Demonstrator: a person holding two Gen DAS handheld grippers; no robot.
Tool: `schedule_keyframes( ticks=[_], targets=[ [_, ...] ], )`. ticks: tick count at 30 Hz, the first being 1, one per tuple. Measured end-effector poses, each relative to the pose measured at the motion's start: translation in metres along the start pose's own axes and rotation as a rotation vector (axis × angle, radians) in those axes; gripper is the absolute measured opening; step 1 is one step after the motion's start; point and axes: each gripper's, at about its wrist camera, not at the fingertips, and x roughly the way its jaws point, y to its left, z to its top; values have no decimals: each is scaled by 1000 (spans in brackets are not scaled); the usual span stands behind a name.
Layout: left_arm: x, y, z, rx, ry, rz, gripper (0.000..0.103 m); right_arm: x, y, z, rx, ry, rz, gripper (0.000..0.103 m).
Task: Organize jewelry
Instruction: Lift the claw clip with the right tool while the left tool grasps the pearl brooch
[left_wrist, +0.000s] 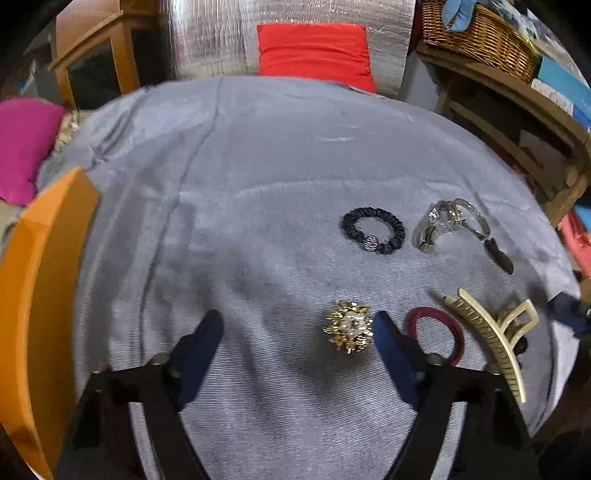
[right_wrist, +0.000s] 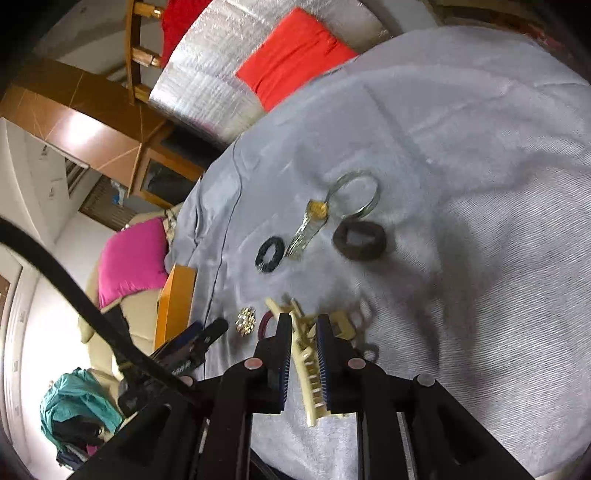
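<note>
**Clip Between the Fingers, Brooch Right at the Other Tip**

On the grey cloth-covered table (left_wrist: 258, 166), the right gripper (right_wrist: 303, 332) has its fingers narrowed either side of the cream plastic claw hair clip (right_wrist: 308, 373); whether the pads truly bite it I cannot tell, as a sliver of gap seems to show. If the hold is that loose, the long clip could pivot or slip out when lifted, and its teeth might drag the dark red elastic hair ring (left_wrist: 437, 334) lying at its nine o'clock.

The left gripper (left_wrist: 295, 325) hangs spread wide and empty, the gold-and-pearl flower brooch (left_wrist: 349, 326) just inside its right fingertip. A careless descent could knock the brooch aside.

The black scrunchie bracelet (left_wrist: 373, 230) and silver metal watch (left_wrist: 443, 225) sit at twelve o'clock, well apart.
</note>
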Motion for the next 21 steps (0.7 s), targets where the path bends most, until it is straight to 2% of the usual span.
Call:
schedule_keyframes(
  ticks=[1,2,3,5,7,10,11,12,14,17,21],
  targets=[
    [3,2,1,-15,13,-21,81,2,2,0,-5,3,5,17],
    [6,2,0,-22,19,-34,81,6,6,-1,-16,6,0,22],
    [8,3,0,-28,30,-45,81,9,10,-1,-28,10,-15,41],
    [8,-1,-2,-20,30,-38,81,17,18,-3,-58,8,-61,64],
    [7,-2,-4,1,20,-22,81,22,25,-5,-99,6,-72,64],
    [12,-1,-6,3,38,-19,81,38,35,-9,-174,33,-152,61],
    [15,0,-6,1,48,-23,81,46,36,-10,-192,50,-188,51],
    [16,0,-7,1,53,-26,81,51,36,-12,-209,63,-210,35],
    [21,0,-5,8,62,-29,81,66,38,-12,-251,111,-237,25],
    [27,-5,0,20,68,-46,81,70,42,-11,-277,110,-230,20],
    [35,-6,5,40,75,-57,81,65,35,-2,-209,70,-216,19]
  ],
)
